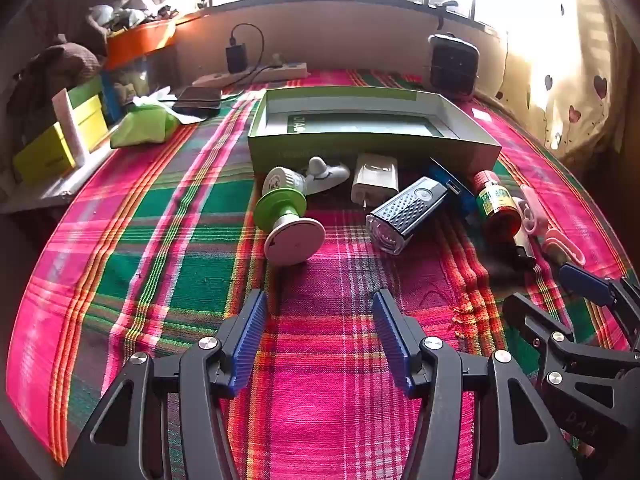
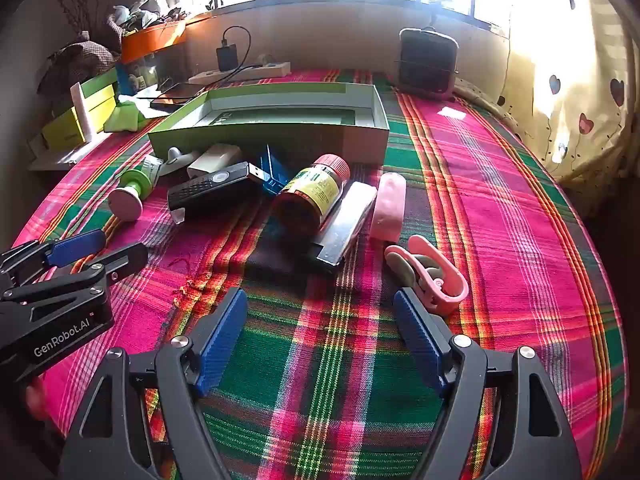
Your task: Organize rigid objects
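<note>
While both claws hung over the plaid cloth (image 1: 328, 400) with nothing between their blue pads, the objects lay in a loose row in front of an open green cardboard box (image 1: 360, 148).

At the far left of the row, seen from the left wrist, lay a green and white spool-shaped gadget (image 1: 286, 216) on its side, with a small grey-white piece (image 1: 326, 172) just behind it. Next to the right came a white plug adapter (image 1: 376, 178), touching the box's front wall. A black bike light (image 1: 404, 212) lay tilted in front of it, its clear lens toward the camera, and a blue item (image 1: 460, 196) showed partly behind it. Further right a brown bottle with a red cap (image 1: 496, 208) lay on its side, its yellow-green label up.

From the right wrist, a flat black and silver bar (image 2: 344, 224) lay just beside the bottle, then a pink case (image 2: 388, 208), and nearest the camera a pink clip-shaped handheld fan (image 2: 432, 276), close to the right claw's right finger; I could not tell whether they touched.

The left claw (image 1: 320, 320) stood wide over bare cloth, well short of the row. The right claw (image 2: 320, 320) also stood wide and empty, near the fan.

Behind the box sat a power strip (image 1: 256, 74) with a black charger, a dark tablet (image 1: 198, 100), and a small black heater-like unit (image 1: 454, 64).
</note>
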The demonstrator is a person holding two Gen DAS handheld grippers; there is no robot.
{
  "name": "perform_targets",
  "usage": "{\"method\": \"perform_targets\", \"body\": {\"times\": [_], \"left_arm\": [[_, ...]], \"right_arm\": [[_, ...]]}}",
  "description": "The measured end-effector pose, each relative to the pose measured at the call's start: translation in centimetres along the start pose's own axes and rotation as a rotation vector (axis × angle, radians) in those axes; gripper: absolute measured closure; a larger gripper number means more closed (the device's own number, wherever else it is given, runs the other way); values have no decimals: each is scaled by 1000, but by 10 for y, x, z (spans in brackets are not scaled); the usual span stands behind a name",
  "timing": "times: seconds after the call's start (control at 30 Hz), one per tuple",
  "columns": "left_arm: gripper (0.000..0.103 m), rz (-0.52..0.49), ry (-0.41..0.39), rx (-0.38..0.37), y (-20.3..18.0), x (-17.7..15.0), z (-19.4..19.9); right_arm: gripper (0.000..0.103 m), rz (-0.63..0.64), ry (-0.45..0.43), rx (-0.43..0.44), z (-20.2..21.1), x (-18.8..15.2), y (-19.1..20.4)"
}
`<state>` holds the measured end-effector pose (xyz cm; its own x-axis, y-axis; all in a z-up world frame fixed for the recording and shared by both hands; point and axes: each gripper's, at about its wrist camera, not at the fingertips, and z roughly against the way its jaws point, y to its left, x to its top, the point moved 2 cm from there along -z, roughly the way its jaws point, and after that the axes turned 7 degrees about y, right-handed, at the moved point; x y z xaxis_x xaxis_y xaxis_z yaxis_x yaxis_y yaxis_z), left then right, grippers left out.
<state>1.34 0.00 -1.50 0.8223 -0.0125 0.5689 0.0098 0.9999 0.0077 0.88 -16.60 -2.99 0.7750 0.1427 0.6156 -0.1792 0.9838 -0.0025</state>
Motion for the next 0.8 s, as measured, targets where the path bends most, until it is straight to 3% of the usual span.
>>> {"method": "perform_targets", "body": {"times": [0.8], "left_arm": [[49,1,2,0,0,0,0]], "right_arm": [[27,0,-3,1,0,0,0]]}}
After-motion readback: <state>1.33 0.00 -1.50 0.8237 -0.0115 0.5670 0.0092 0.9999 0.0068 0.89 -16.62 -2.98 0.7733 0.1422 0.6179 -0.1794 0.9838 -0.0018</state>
